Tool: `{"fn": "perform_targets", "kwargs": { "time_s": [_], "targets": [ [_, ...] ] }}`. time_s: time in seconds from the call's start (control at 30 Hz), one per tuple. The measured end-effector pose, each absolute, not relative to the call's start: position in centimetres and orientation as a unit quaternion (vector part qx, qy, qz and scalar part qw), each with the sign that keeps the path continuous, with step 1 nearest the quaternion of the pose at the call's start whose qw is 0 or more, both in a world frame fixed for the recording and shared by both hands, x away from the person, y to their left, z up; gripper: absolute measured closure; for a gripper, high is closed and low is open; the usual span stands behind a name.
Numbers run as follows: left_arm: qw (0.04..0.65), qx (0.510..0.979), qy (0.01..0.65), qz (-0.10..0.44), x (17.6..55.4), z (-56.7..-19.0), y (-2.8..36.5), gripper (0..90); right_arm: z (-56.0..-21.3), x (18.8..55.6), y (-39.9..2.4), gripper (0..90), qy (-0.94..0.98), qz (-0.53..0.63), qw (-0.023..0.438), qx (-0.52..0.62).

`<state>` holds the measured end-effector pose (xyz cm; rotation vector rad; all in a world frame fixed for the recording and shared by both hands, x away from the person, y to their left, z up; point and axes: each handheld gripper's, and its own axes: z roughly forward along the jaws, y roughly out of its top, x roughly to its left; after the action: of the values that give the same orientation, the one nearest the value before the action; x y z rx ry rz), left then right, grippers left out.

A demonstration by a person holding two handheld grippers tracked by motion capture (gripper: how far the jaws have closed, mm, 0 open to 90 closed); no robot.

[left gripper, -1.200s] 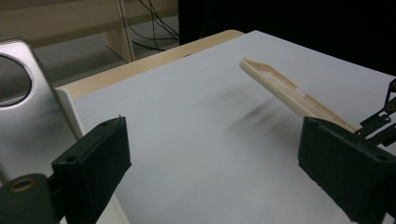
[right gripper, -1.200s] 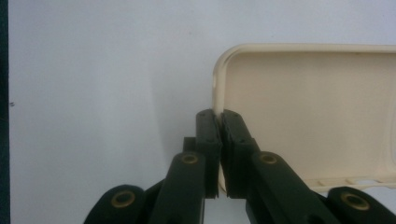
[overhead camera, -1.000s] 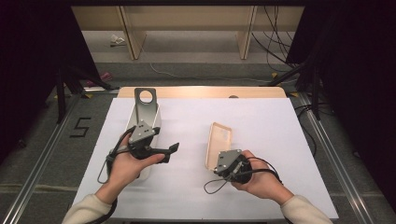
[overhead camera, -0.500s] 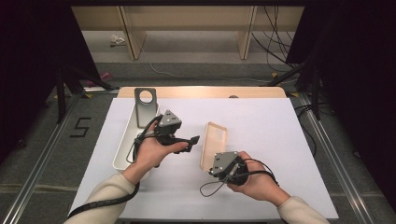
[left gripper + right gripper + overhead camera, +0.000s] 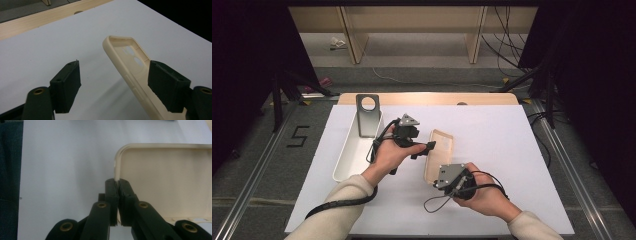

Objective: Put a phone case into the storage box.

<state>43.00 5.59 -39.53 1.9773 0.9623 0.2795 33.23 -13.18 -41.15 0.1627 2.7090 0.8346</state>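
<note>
Item: cream phone case (image 5: 439, 152), lying mid-bench on the white bench (image 5: 512, 150), inner side showing, its camera cut-outs visible in the left gripper view; it seems tipped up on one long edge, probably so both sides can be reached. Your right hand-held gripper (image 5: 443, 176) has its jaws closed tight on the case's near rim, pinching the thin side wall by a corner; judged, this steadies the case for the other hand. Your left hand-held gripper (image 5: 426, 148) stands partly open and has just been closing, the case's long edge (image 5: 125, 75) between its pads (image 5: 67, 82) but not yet pressed. Adjacent: a white oblong tray (image 5: 343, 160) left of your left hand, a grey metal bracket (image 5: 367, 116) upright at its far end.
</note>
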Motion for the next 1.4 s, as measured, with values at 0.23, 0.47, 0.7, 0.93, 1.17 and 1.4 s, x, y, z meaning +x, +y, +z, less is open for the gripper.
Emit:
{"fn": "perform_targets", "kwargs": {
  "time_s": [0.23, 0.47, 0.7, 0.93, 1.17, 1.4],
  "targets": [
    [0.44, 0.796, 0.405, 0.098, 43.8, -39.6, 4.9, 35.3, -41.0, 33.0, -13.0, 87.4, 0.942, 0.293, 0.155, 0.052],
    [0.441, 0.788, 0.423, 0.079, 44.4, -39.5, 4.3, 51.8, -40.9, 32.8, -12.9, 87.5, 0.942, 0.293, 0.159, 0.047],
    [0.441, 0.783, 0.434, 0.072, 44.6, -39.4, 4.4, 66.2, -40.9, 32.7, -12.8, 87.4, 0.943, 0.291, 0.158, 0.044],
    [0.435, 0.78, 0.445, 0.066, 44.5, -39.1, 4.3, 70.1, -41.1, 32.6, -12.7, 87.6, 0.943, 0.289, 0.158, 0.041],
    [0.449, 0.764, 0.46, 0.045, 44.3, -38.5, 4.0, 76.4, -41.3, 32.7, -12.6, 87.8, 0.945, 0.285, 0.155, 0.039],
    [0.468, 0.757, 0.455, 0.033, 43.8, -37.6, 3.6, 81.2, -41.5, 32.8, -12.5, 87.9, 0.946, 0.282, 0.153, 0.042]
  ]
}}
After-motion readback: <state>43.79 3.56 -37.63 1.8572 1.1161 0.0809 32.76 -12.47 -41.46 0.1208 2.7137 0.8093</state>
